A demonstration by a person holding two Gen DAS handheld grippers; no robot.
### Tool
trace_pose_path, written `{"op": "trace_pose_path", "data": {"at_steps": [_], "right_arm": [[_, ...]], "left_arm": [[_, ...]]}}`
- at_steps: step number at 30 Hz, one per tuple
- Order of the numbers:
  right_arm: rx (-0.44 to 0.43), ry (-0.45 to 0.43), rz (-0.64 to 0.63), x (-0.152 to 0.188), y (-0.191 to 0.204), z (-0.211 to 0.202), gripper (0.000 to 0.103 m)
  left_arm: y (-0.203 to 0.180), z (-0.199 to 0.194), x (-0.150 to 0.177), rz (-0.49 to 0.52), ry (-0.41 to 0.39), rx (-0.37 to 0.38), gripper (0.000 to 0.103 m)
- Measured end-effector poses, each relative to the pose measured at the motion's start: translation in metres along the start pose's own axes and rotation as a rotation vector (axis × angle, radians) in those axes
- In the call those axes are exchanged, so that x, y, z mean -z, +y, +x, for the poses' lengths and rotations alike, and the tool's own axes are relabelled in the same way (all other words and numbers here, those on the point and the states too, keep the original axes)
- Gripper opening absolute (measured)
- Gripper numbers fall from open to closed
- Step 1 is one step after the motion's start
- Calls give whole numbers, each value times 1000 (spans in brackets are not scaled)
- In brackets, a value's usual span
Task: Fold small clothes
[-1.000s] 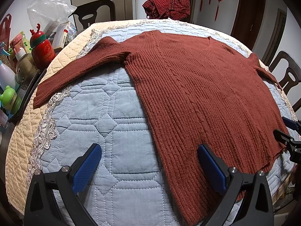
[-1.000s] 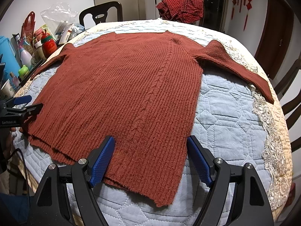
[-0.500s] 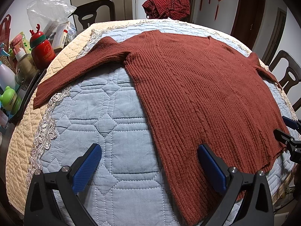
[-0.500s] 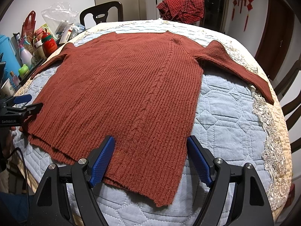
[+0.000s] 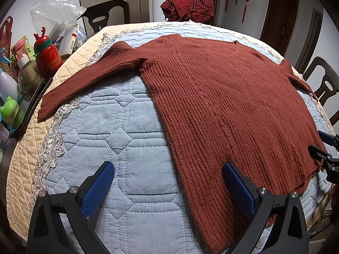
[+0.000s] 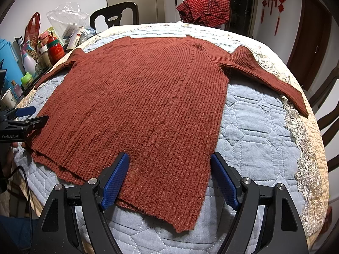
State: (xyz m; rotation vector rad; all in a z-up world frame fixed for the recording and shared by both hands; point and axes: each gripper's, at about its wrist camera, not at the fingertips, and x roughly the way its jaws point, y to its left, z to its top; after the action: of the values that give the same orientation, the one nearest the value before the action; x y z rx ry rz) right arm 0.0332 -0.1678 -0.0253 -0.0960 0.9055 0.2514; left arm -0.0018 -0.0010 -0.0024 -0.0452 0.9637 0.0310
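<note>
On a blue quilted table cover (image 5: 118, 139), a rust-red ribbed sweater (image 5: 222, 97) lies flat, sleeves spread, hem at the near edge. Left gripper (image 5: 167, 188) and right gripper (image 6: 169, 177) hover over the hem corners, jaws wide apart, holding nothing; bare quilt flanks both sides.

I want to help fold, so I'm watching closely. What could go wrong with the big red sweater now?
1. The sweater hem hangs near the table edge, so a pull toward the person might slide it off the blue quilt.
2. The left sleeve reaches toward the red reindeer bottle; swinging it could knock bottles over.
3. Both the left gripper and right gripper are open; a shallow pinch could catch only one knit layer.
</note>
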Motion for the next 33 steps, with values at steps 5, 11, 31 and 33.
{"op": "trace_pose_path", "data": {"at_steps": [5, 11, 31, 33], "right_arm": [[0, 1, 0, 0, 0, 0, 78], [0, 1, 0, 0, 0, 0, 78], [4, -4, 3, 0, 0, -1, 78], [7, -5, 6, 0, 0, -2, 78]], "left_arm": [[0, 0, 0, 0, 0, 0, 103], [0, 0, 0, 0, 0, 0, 103], [1, -2, -2, -2, -11, -3, 103], [2, -3, -2, -3, -14, -5, 103]]}}
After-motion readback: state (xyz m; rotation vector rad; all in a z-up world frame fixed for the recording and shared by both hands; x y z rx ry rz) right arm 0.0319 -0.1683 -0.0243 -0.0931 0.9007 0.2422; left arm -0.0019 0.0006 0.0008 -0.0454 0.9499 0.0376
